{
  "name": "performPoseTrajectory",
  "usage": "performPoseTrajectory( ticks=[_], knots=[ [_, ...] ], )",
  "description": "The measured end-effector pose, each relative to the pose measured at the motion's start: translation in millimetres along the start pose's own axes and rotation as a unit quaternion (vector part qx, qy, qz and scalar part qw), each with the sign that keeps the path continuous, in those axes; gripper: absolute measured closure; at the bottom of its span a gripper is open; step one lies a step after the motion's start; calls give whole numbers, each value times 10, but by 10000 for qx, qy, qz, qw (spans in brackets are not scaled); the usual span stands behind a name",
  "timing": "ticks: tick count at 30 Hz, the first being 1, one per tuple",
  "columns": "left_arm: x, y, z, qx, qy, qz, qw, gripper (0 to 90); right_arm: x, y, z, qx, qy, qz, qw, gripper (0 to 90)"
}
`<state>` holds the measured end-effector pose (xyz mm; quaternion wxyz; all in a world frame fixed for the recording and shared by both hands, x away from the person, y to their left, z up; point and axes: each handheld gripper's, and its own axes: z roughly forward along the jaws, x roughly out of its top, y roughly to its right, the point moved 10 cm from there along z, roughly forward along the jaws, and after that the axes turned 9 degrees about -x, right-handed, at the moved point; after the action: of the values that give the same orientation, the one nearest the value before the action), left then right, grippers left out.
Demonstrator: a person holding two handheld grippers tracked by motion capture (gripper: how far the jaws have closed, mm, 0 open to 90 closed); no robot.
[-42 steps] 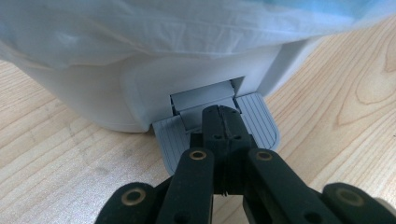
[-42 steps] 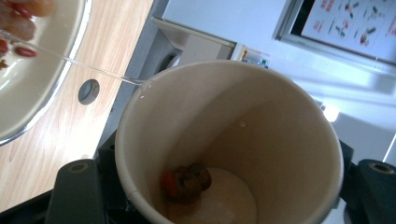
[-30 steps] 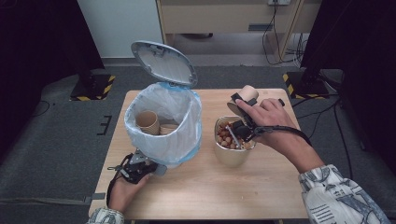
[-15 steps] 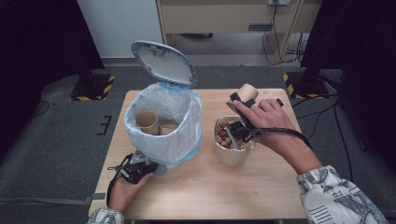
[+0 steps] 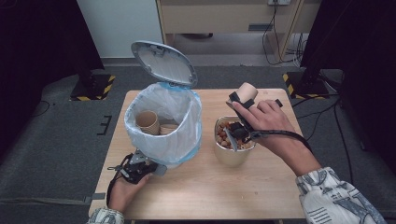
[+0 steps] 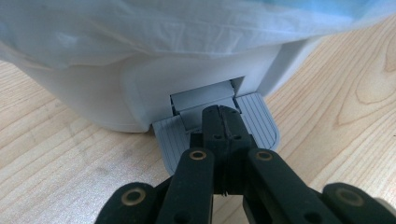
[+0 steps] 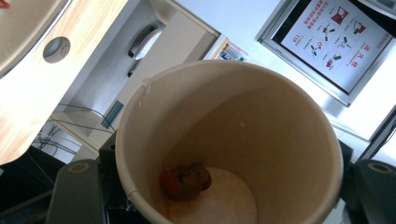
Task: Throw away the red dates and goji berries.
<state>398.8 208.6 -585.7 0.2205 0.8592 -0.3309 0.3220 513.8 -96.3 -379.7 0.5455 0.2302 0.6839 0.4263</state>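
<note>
From above, a white bin (image 5: 164, 128) with a plastic bag in it stands on the wooden table (image 5: 196, 191), and its lid (image 5: 163, 63) is up. Two paper cups (image 5: 148, 122) lie inside the bin. Just to the right of it is a metal bowl (image 5: 232, 151) full of brown and red food bits. The right gripper (image 5: 243, 100) is above the bowl and holds a paper cup (image 5: 246, 91) tipped on its side, with the hand over the bowl and the arm coming from the lower right. The left gripper (image 5: 148, 167) is low at the front of the bin, with the left hand (image 5: 122, 189) behind it. In the left gripper view, the jaws are shut tight with nothing between them, and their tips press on the grey pedal (image 6: 215, 128) at the foot of the bin. In the right gripper view, the jaws squeeze the paper cup from both sides, and a small clump of food (image 7: 186, 179) sticks at its bottom
</note>
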Motion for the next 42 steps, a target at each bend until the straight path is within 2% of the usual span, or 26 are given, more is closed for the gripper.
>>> performPoseTrajectory(
  ticks=[5,8,11,16,23,27,30,32,37,42],
  knots=[
    [0,0,0,2,-2,3,10000,900,27,-26,-11,19,55,-34,10000,287],
    [0,1,0,1,0,-1,10000,900,35,-48,-14,37,82,44,9999,286],
    [0,1,0,0,-1,0,10000,900,60,-91,-23,129,150,17,9998,286],
    [0,0,0,0,1,1,10000,900,65,-107,-25,120,165,78,9998,286],
    [0,0,0,-1,1,0,10000,900,46,-111,-11,221,225,631,9975,285],
    [0,-1,0,-4,3,0,10000,900,10,-132,-2,283,196,1033,9941,285],
    [0,-1,0,-5,3,0,10000,900,-8,-147,5,348,200,1224,9917,285],
    [-1,-1,-1,-4,3,-1,10000,900,-24,-150,6,372,172,1258,9912,285],
    [-1,-2,-1,-6,4,-3,10000,900,-48,-160,17,419,176,1553,9868,285],
    [-1,-1,0,-6,6,-2,10000,900,-67,-187,24,434,152,1590,9862,285]
  ],
)
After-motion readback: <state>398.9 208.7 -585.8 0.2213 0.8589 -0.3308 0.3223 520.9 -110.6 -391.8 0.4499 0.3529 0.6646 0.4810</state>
